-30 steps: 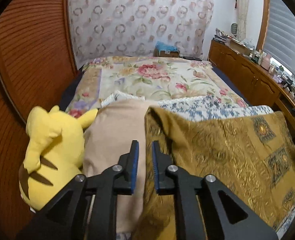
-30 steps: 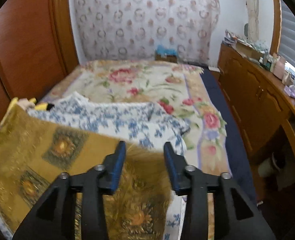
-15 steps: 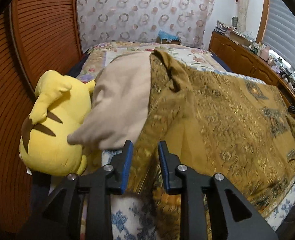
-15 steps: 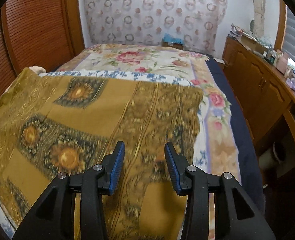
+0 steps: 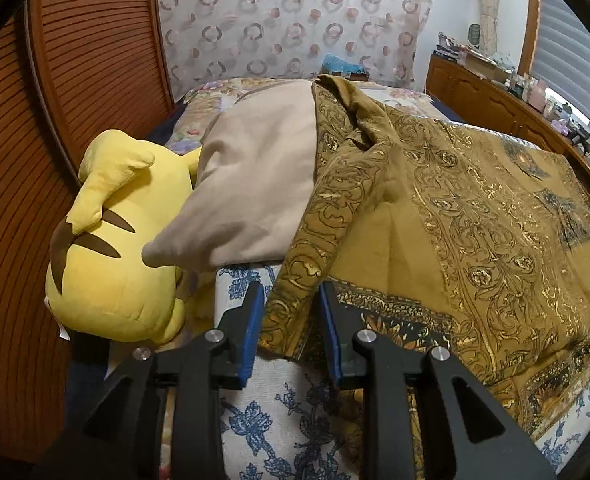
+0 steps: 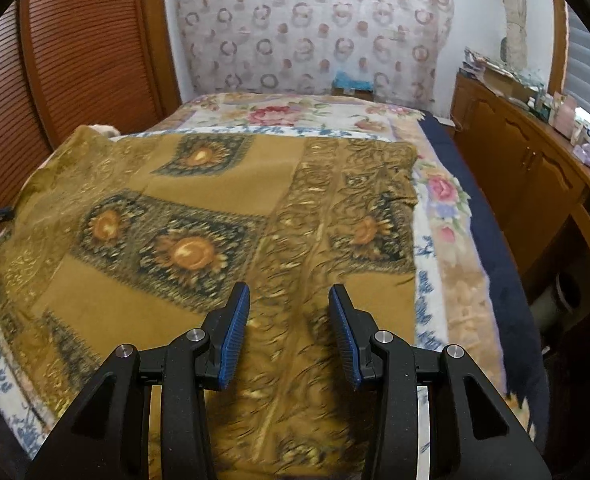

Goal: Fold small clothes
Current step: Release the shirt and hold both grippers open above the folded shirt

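While one gold cloth [image 6: 199,216] lies spread, two grippers hover.

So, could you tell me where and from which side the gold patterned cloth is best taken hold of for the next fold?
Probably at the near left corner of the gold patterned cloth, where its bordered edge hangs loose over the blue flowered sheet. Come in from the near side, along the bed: that flap already lies between the open left tongs, while the middle lies flat and offers no edge.
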The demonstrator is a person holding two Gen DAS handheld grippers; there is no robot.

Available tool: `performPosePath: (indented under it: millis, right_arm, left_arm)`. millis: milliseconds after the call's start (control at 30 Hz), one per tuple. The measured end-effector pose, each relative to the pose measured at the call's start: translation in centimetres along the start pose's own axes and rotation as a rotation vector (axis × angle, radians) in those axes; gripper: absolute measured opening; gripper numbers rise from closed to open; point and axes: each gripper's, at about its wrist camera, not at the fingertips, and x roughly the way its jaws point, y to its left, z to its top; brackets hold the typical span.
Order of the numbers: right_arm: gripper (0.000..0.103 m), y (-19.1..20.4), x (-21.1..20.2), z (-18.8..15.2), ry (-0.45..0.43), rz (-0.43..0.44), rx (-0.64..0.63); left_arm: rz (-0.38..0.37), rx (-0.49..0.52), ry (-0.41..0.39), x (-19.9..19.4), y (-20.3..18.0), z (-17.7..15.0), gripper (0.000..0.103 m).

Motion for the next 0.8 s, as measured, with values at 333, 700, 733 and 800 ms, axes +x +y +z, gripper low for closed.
performPosePath:
  millis: [333, 700, 733, 800]
  right_arm:
    - [0.041, 2.0, 1.3, -1.6, 0.039, 0.032, -0.025]
    - [0.042, 2.7, 1.5, -2.4, 0.052, 0.006, -0.046]
    - [0.042, 2.6, 1.5, -2.4, 0.051, 0.008, -0.045]
    - [0.042, 2.6, 1.5, -2.4, 0.051, 0.011, -0.042]
  left_arm:
    - [0.002, -0.001, 0.009, 0.1, -0.2, -0.8, 0.03]
    - [0.013, -0.02, 0.005, 0.1, 0.0, -0.8, 0.033]
    - [0.012, -0.024, 0.004, 0.1, 0.0, -0.8, 0.033]
    - [0.006, -0.031, 0.004, 0.1, 0.1, -0.8, 0.032]
